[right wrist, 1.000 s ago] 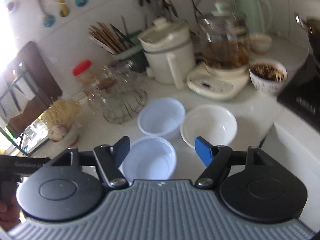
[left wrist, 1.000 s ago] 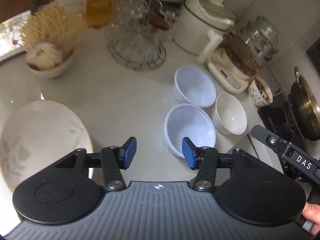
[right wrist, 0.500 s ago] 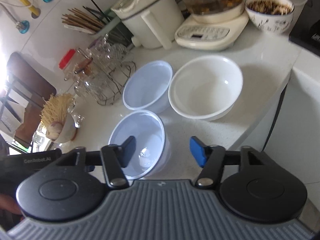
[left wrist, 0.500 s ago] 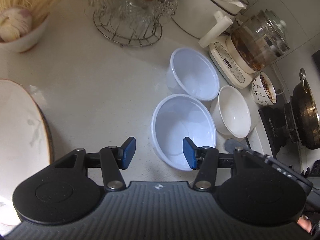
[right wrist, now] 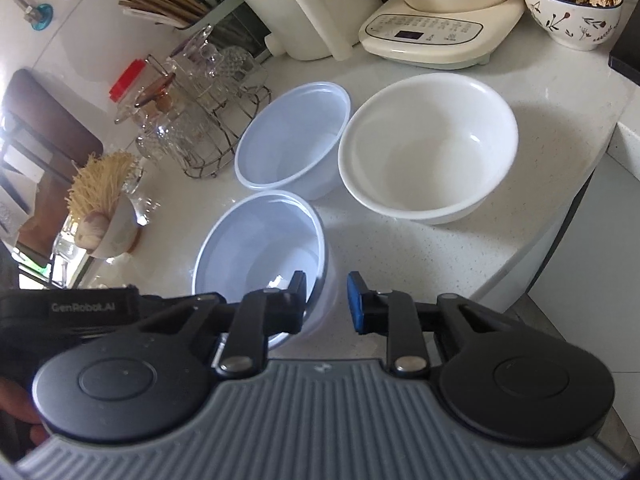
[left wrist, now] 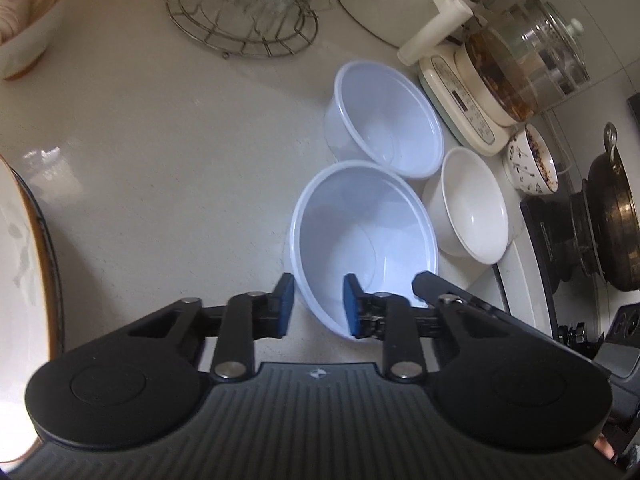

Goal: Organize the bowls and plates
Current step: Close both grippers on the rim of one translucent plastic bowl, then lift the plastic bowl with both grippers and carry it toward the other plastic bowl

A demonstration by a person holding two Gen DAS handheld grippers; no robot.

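A crowded kitchen tabletop [left wrist: 168,152] of pale speckled stone carries three empty bowls close together near its front corner, with a glass rack [left wrist: 244,4], a kettle base [right wrist: 436,36] and a filled patterned bowl [right wrist: 572,4] behind. Both grippers are at the near bowl [left wrist: 360,236], a thin translucent one: the left gripper [left wrist: 316,306] straddles its near rim, one finger outside and one inside, and the right gripper [right wrist: 326,300] straddles the wall on the opposite side. Both pairs of fingers are closing with the wall between them, and I cannot tell that the pads press yet. The risk is in the soft plastic: two pinches on one flimsy rim could buckle it or let it slip out. Uneven lifting may tip it against the second plastic bowl [left wrist: 384,120] or the white bowl [right wrist: 428,152], which stands near the tabletop's edge. A plate [left wrist: 24,264] lies at far left.
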